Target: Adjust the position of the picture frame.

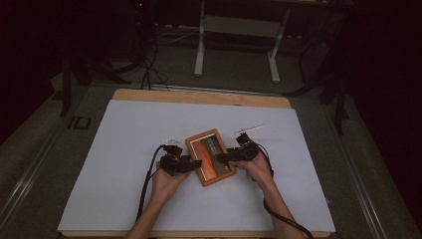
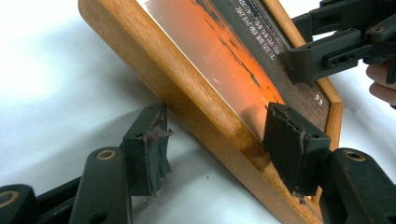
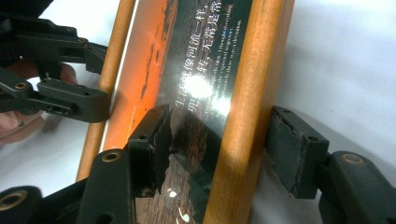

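Two bare forearms, no sleeves visible, reach in from the near edge, each hand wrapped around a black two-jaw gripper. The left gripper (image 1: 195, 163) and right gripper (image 1: 223, 157) are built of matte black linked bars, pinned at brass-coloured round bushings, with small screw holes along the bars. Each jaw ends in a blocky dark pad (image 2: 150, 154) whose rubbery facing is frayed and ragged at the edges; one left pad carries faint reddish scuffs. A black cable (image 1: 146, 186) loops back from the left gripper along the forearm, and another black cable (image 1: 283, 219) trails from the right past the wrist.
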Demonstrator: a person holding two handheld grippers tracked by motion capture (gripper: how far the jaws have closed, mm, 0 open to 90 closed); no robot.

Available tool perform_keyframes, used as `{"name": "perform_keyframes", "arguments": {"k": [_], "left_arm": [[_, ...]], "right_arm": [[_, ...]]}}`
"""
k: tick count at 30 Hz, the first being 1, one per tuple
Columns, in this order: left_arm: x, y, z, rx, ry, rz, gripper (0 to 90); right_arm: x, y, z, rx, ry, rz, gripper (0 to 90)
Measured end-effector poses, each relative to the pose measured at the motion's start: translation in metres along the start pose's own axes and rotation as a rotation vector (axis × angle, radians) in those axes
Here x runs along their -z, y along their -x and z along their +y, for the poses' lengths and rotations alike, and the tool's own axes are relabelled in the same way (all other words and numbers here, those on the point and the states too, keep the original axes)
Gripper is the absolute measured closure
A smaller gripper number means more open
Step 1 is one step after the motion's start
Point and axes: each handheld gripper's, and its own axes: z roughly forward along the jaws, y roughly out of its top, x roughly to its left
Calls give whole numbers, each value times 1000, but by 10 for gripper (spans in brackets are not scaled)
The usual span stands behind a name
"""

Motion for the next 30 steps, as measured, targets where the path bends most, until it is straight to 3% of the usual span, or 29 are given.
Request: {"name": "perform_keyframes", "arguments": {"k": [5, 9, 12, 15, 24, 30], "left_arm": [[0, -4, 0, 39, -14, -9, 408], [0, -4, 0, 42, -17, -13, 401], [-6, -1, -1, 43, -37, -41, 358], [-6, 2, -1, 41, -28, -27, 352], [-2, 6, 2, 41, 6, -24, 441], [7, 8, 7, 56, 34, -65, 550]], "right_arm": [[2, -2, 4, 11, 2, 5, 452], [3, -1, 6, 0, 3, 17, 475], [4, 0, 6, -10, 7, 25, 487], [4, 0, 6, -19, -1, 17, 486], [8, 4, 0, -40, 11, 19, 494], [23, 4, -7, -57, 65, 40, 561]]}}
